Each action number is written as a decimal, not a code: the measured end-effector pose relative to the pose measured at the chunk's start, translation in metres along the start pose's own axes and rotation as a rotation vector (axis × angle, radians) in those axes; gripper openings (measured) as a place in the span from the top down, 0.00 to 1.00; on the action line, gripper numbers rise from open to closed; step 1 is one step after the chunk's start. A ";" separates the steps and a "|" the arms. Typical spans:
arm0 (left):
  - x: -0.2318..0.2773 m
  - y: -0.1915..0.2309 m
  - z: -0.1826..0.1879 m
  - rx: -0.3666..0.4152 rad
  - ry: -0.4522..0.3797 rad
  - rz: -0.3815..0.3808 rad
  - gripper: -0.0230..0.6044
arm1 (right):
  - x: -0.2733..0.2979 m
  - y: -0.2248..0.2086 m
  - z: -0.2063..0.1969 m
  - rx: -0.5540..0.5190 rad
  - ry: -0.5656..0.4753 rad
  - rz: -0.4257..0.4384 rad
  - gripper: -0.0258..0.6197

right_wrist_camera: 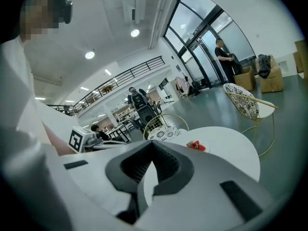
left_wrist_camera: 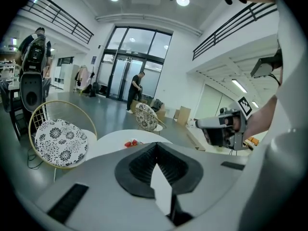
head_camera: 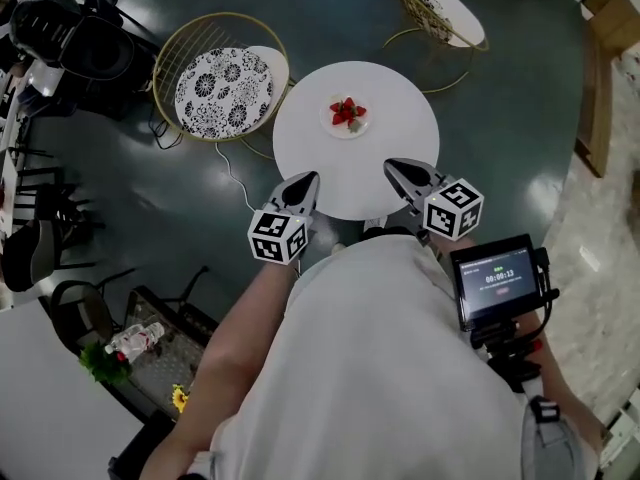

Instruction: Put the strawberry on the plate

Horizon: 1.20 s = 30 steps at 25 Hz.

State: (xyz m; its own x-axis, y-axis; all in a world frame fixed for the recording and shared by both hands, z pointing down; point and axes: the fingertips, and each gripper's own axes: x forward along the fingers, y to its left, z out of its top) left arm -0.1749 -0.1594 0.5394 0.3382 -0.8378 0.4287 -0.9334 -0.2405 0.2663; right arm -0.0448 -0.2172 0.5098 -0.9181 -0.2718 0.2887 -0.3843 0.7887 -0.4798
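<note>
- Strawberry (head_camera: 347,111) lies on the plate (head_camera: 366,126) on the white table (head_camera: 320,173), ahead of both grippers and between their lines.
- Left gripper (head_camera: 312,177) and right gripper (head_camera: 389,164) have jaws closed on nothing and sit about equally near it.

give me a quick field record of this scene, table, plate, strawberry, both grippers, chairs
table: round white table on a dark floor
plate: small plate near the table's middle
strawberry: red strawberry lying on the plate
left gripper: left gripper shut, empty, above the table's near edge
right gripper: right gripper shut, empty, above the table's near edge
chairs: wire chair with patterned cushion left of the table; second chair beyond it
</note>
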 end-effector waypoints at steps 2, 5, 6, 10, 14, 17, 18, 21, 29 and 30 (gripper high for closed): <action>-0.011 -0.006 -0.003 -0.001 -0.012 -0.005 0.95 | -0.009 0.009 -0.004 -0.010 -0.006 -0.006 0.95; -0.018 -0.007 -0.009 -0.003 -0.022 -0.004 0.95 | -0.012 0.014 -0.009 -0.018 -0.013 -0.009 0.95; -0.018 -0.006 -0.010 -0.003 -0.024 -0.004 0.95 | -0.012 0.014 -0.012 -0.020 -0.015 -0.009 0.95; -0.018 -0.011 -0.018 0.006 -0.024 -0.012 0.95 | -0.016 0.013 -0.023 -0.019 -0.023 -0.009 0.95; -0.019 -0.019 -0.022 0.021 -0.012 -0.036 0.95 | -0.021 0.015 -0.029 -0.012 -0.028 -0.025 0.95; -0.025 -0.024 -0.024 0.030 -0.012 -0.049 0.95 | -0.026 0.020 -0.034 -0.010 -0.036 -0.035 0.95; -0.033 -0.030 -0.025 0.035 -0.013 -0.054 0.95 | -0.032 0.028 -0.036 -0.011 -0.041 -0.040 0.95; -0.049 -0.042 -0.026 0.047 -0.013 -0.067 0.95 | -0.047 0.043 -0.038 -0.016 -0.054 -0.054 0.95; -0.043 -0.049 -0.034 0.054 0.010 -0.081 0.95 | -0.051 0.039 -0.043 -0.014 -0.062 -0.058 0.95; -0.045 -0.051 -0.033 0.055 0.012 -0.085 0.95 | -0.054 0.041 -0.041 -0.016 -0.063 -0.060 0.95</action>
State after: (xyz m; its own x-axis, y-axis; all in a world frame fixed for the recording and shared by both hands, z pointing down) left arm -0.1380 -0.0931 0.5355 0.4177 -0.8071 0.4172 -0.9063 -0.3377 0.2542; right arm -0.0074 -0.1474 0.5085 -0.8980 -0.3524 0.2635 -0.4376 0.7785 -0.4499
